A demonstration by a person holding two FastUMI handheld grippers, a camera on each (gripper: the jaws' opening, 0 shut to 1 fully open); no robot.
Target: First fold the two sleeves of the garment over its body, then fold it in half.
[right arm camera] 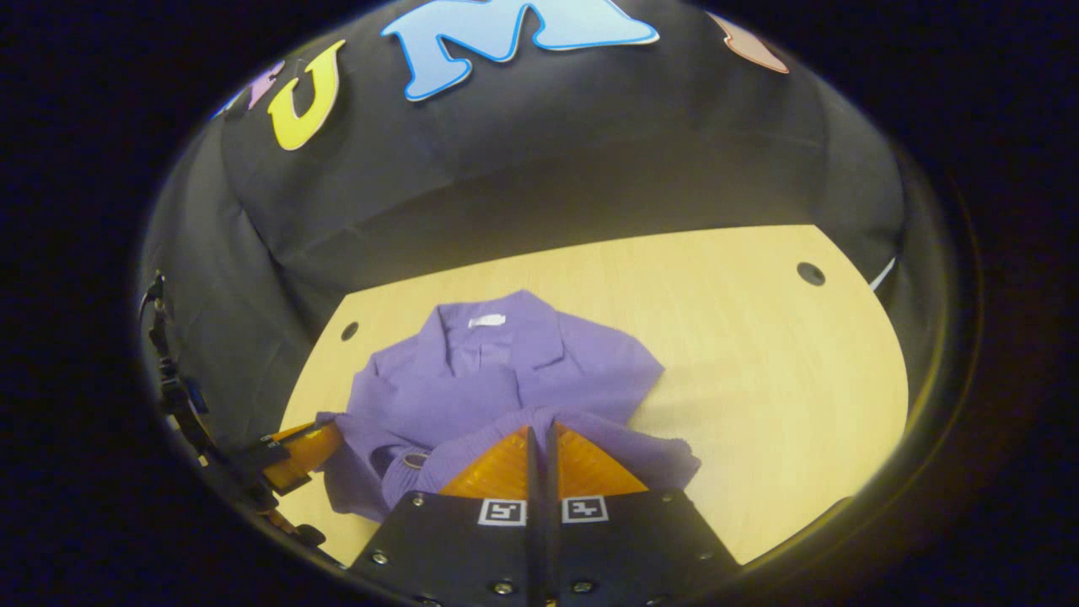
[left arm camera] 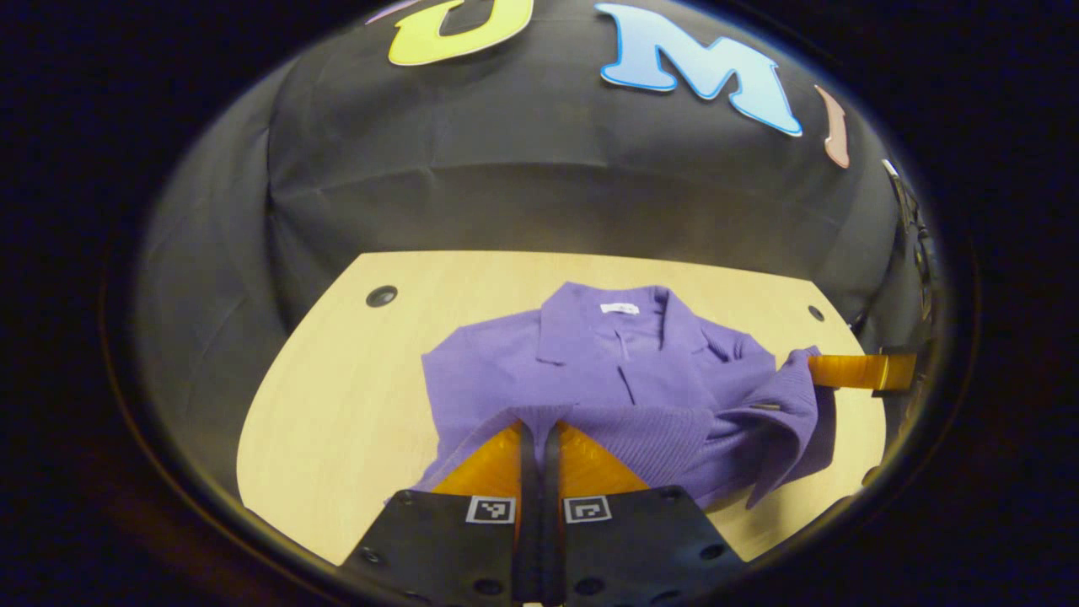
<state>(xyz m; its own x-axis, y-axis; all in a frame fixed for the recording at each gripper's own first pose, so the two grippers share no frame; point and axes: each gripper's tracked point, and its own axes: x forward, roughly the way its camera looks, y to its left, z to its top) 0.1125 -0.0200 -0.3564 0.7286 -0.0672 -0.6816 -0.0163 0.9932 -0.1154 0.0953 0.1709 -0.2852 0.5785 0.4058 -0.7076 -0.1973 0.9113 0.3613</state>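
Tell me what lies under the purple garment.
The purple garment lies on the light wooden table, whose bare top shows around it. Both sleeves are lifted by the left gripper and right gripper. Whatever lies beneath the body is covered.

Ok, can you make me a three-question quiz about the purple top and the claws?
1. Where does the purple top lie?
A. on the wooden table
B. on a chair
C. in a basket

2. How many white tags show at its collar?
A. three
B. one
C. none

3. How is the left claw?
A. wide open
B. lying on the table
C. shut on the top's knit edge

Answers: 1 A, it lies spread on the tabletop. 2 B, one tag sits inside the collar. 3 C, its fingers meet with purple fabric between them.
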